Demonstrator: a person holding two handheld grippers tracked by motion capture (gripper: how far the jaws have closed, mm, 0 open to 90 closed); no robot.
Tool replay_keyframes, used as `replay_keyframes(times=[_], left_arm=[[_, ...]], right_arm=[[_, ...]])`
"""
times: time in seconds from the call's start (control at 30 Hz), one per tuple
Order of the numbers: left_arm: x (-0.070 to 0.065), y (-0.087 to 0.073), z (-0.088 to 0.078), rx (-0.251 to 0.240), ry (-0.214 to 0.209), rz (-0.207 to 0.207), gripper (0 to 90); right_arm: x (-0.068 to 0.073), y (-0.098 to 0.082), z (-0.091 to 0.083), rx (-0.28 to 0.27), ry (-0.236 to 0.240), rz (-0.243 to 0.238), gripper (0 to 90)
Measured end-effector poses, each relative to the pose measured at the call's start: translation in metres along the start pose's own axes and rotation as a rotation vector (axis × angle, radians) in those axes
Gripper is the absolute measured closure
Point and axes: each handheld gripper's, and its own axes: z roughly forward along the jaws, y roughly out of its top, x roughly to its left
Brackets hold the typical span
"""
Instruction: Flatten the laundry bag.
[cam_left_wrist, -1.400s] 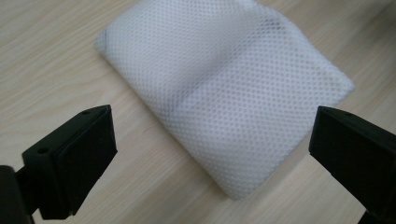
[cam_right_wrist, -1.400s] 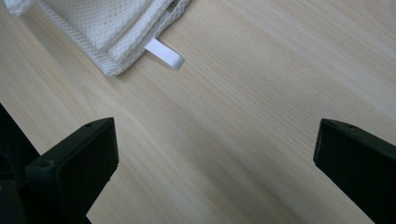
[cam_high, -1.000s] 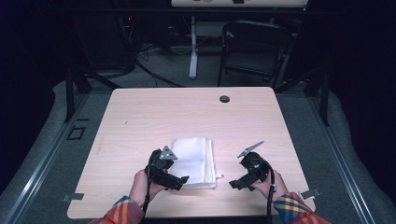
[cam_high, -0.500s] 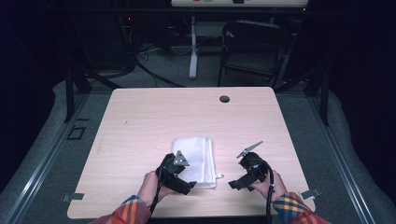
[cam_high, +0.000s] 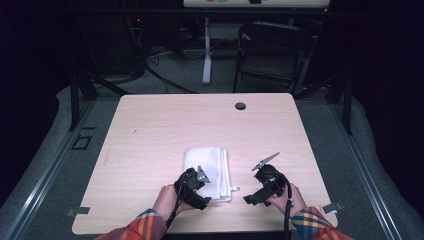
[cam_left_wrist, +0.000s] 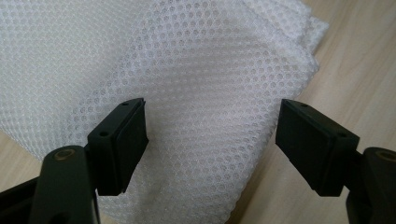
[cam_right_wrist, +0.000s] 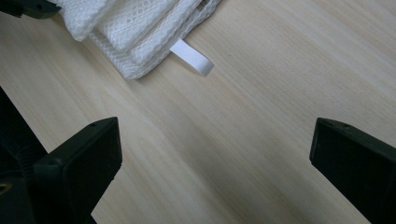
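The left gripper (cam_high: 196, 186) is seen low in the high view, left of centre, set over the near left corner of the cloth (cam_high: 209, 167). In the left gripper view its gripper (cam_left_wrist: 212, 140) is held just above the white mesh cloth (cam_left_wrist: 187, 70), the jaws standing apart with the mesh between them; one pad lies over the fabric at lower left of the frame, the other over the cloth's edge and the bare table (cam_left_wrist: 355, 60) at lower right. The jaws have just been closing, yet the pads are not pressed on the cloth. The right gripper (cam_high: 267, 182) is seen lower right of centre in the high view, well apart from the cloth's right edge. In the right gripper view its gripper (cam_right_wrist: 215, 158) is spread wide over bare wood (cam_right_wrist: 280, 93), nothing lying between the jaws. The folded cloth (cam_right_wrist: 135, 28) is shown at the upper left of that frame, with a small white tag (cam_right_wrist: 192, 57) sticking out from its edge onto the table. The cloth is laid flat on the table (cam_high: 150, 130), near its front edge and just left of centre.
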Motion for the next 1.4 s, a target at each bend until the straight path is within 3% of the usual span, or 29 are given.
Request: replay_keyframes(times=[0.07, 0.17, 0.4, 0.43, 0.57, 0.63, 0.67, 1.07, 1.33, 1.4], left_arm=[[-0.002, 0.000, 0.001, 0.009, 0.006, 0.011, 24.4], [-0.005, 0.001, 0.003, 0.030, 0.016, 0.041, 23.8], [-0.006, 0.001, 0.010, 0.060, 0.030, 0.063, 25.8], [-0.006, 0.001, 0.009, 0.058, 0.027, 0.065, 27.4], [-0.001, -0.001, 0.007, 0.044, -0.005, 0.065, 38.8], [-0.001, -0.001, 0.006, 0.039, 0.000, 0.069, 42.9], [0.000, -0.002, 0.006, 0.033, -0.018, 0.066, 47.9], [0.004, -0.002, 0.004, 0.018, -0.077, 0.070, 69.1], [0.007, -0.004, 0.004, 0.008, -0.097, 0.060, 80.1], [0.008, -0.004, 0.004, 0.003, -0.106, 0.053, 82.0]], right_arm=[[0.002, 0.000, 0.002, -0.020, 0.002, 0.017, 2.1], [0.002, 0.000, 0.002, -0.005, 0.008, 0.003, 2.4], [0.004, 0.000, 0.003, -0.004, 0.016, 0.010, 2.6], [0.003, 0.000, 0.003, 0.006, -0.001, -0.007, 2.8], [0.005, 0.000, 0.005, -0.014, 0.012, 0.007, 3.0], [0.006, 0.001, 0.004, 0.006, 0.008, -0.011, 3.4], [0.006, 0.002, 0.005, 0.005, 0.008, -0.012, 3.5], [0.013, 0.005, 0.008, -0.022, 0.010, -0.022, 6.9], [0.019, 0.012, 0.010, -0.032, 0.015, -0.050, 15.0], [0.019, 0.014, 0.010, -0.026, 0.017, -0.061, 23.0]])
